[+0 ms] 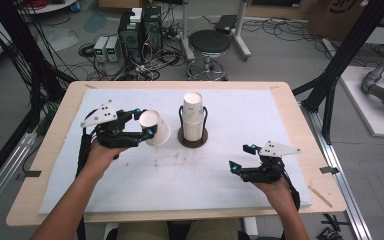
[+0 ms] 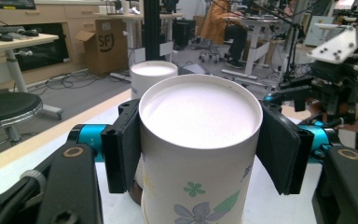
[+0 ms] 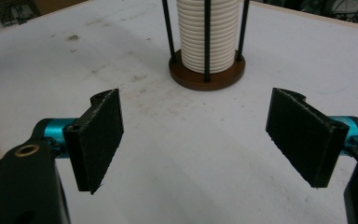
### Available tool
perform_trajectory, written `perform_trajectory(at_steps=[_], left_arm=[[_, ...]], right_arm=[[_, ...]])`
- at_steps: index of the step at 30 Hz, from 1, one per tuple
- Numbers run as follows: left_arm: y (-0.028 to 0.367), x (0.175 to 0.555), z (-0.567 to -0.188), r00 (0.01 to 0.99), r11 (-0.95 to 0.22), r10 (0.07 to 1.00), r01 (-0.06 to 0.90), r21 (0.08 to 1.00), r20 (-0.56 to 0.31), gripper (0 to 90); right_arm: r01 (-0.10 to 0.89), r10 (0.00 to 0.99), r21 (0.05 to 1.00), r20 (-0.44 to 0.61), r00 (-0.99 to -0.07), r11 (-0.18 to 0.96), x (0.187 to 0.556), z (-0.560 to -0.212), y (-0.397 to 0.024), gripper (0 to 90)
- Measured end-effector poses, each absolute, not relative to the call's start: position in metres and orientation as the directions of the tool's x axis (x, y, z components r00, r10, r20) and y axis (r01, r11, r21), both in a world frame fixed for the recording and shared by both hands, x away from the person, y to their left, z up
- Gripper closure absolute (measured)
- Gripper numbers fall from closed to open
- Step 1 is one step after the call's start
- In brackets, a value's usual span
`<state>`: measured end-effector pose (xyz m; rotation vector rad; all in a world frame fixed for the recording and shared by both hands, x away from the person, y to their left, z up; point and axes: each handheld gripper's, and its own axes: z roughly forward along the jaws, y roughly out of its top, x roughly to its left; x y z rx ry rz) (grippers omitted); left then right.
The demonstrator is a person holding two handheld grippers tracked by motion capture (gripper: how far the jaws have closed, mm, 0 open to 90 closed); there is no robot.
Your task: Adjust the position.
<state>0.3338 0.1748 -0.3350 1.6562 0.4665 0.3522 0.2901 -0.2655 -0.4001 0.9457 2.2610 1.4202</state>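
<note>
My left gripper (image 1: 144,124) is shut on a white paper cup (image 1: 156,128) with a flower print, held off the board just left of the cup holder. In the left gripper view the cup (image 2: 200,140) sits between both pads, its round white end facing up. A stack of white cups (image 1: 193,114) stands in a black wire holder on a brown base (image 1: 193,138) at the middle of the board. The same stack (image 3: 207,35) is straight ahead in the right gripper view. My right gripper (image 1: 241,158) is open over the board's front right, with nothing between its jaws (image 3: 200,140).
A white foam board (image 1: 180,175) covers the wooden table (image 1: 305,130). Beyond the far edge are a black stool (image 1: 209,42), computer boxes (image 1: 140,30) and loose cables on the floor. Black frame posts (image 1: 347,50) stand to the right.
</note>
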Motion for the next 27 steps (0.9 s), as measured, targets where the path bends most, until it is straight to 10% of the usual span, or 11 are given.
perform_trajectory(at_steps=[27], left_arm=[[0.140,0.316,-0.355,0.918,-0.167,0.394,0.121,0.979,-0.046,36.6]], right_arm=[[0.264,0.459,0.910,0.095,-0.883,0.320,0.299,-0.387,-0.201,19.3]])
